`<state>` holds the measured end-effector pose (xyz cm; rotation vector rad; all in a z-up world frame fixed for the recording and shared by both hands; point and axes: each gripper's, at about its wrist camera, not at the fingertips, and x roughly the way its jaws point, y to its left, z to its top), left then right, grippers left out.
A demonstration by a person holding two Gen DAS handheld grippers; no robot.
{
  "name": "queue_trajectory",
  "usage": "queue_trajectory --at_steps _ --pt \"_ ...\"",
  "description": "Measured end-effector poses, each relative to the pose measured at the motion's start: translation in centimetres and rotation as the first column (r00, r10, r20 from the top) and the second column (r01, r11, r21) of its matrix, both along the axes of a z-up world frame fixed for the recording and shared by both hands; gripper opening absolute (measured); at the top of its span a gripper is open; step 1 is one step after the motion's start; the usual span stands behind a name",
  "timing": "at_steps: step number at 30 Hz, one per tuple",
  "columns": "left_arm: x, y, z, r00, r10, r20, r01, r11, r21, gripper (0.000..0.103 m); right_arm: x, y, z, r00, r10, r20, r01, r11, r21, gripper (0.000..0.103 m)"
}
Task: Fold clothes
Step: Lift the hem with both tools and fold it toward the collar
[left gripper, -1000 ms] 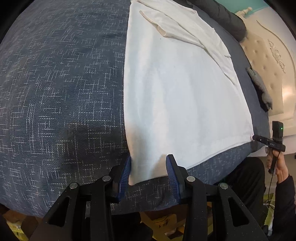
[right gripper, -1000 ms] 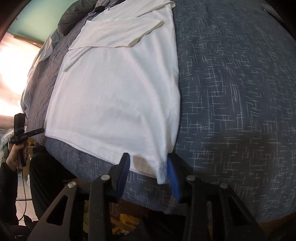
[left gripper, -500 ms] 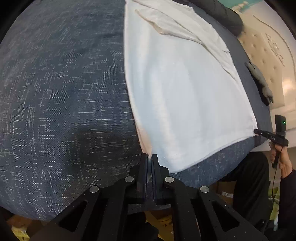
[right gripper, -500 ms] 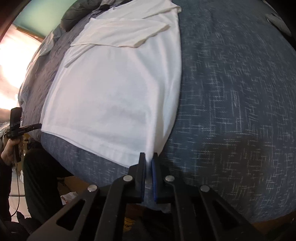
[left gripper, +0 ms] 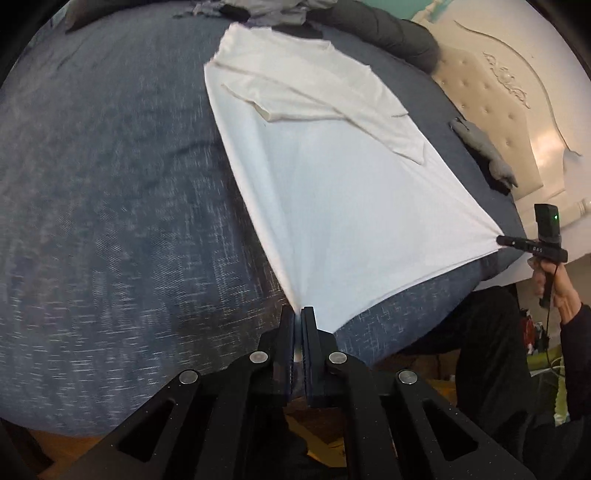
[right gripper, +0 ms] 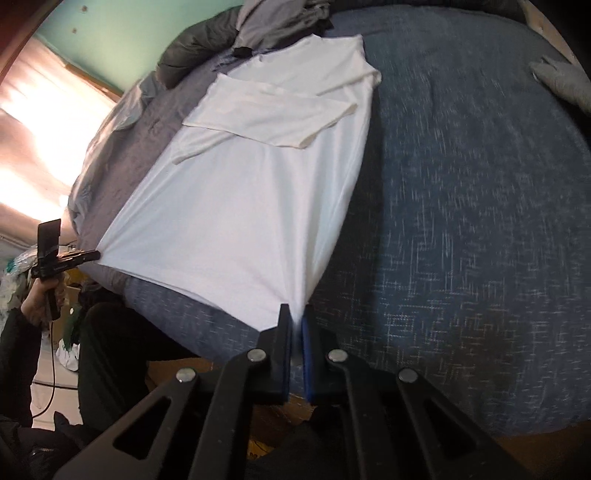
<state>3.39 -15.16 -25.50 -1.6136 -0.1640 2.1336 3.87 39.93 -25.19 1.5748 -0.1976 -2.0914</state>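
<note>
- The blue bedspread (left gripper: 110, 221) smears with motion blur.
- The white shirt (right gripper: 236, 221) has each hem corner buried between shut gripper pads.
- The grey clothes pile (right gripper: 280, 26) is cut off by the frame's top edge.

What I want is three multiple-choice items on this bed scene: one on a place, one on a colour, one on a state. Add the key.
1. Where does the left tool grip the white shirt?
A) a bottom hem corner
B) the collar
C) a sleeve cuff

2. What colour is the bed cover under the shirt?
A) red
B) dark blue with white flecks
C) plain yellow

3. What state is the right tool in?
A) wide open and empty
B) shut on the shirt
C) shut on a pillow

Key:
1 A, the hem corner runs into its closed jaws.
2 B, blue flecked cloth surrounds the shirt.
3 B, white cloth is pinched between its fingers.
</note>
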Motion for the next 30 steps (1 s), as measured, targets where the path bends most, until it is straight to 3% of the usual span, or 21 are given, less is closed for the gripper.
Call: queue_trajectory --at_steps 4,11,23,30 --pt "1.2 -2.7 2.4 1.0 0.004 -0.027 -0.004 1.0 -0.001 0.003 0.6 -1.1 1.1 1.0 0.007 -0.03 -0.007 1.0 -0.016 0.004" --pt "2.6 -3.1 5.8 0.996 -0.028 -0.083 0.027 1.0 -0.003 0.003 2.3 -0.8 3.2 0.997 0.033 -0.072 -0.036 0.998 -0.047 0.004" --pt "6.7 -4.8 9.0 0.992 -0.046 -0.118 0.047 0.999 -0.002 0.003 6.6 0.7 6.6 0.99 0.08 -0.113 -0.093 0.99 -0.107 0.004" --pt "10.2 -4.8 11.8 0.985 -0.048 -0.164 0.053 0.998 0.027 0.003 10.3 0.9 10.2 0.979 0.112 -0.173 -0.137 0.98 -0.143 0.004"
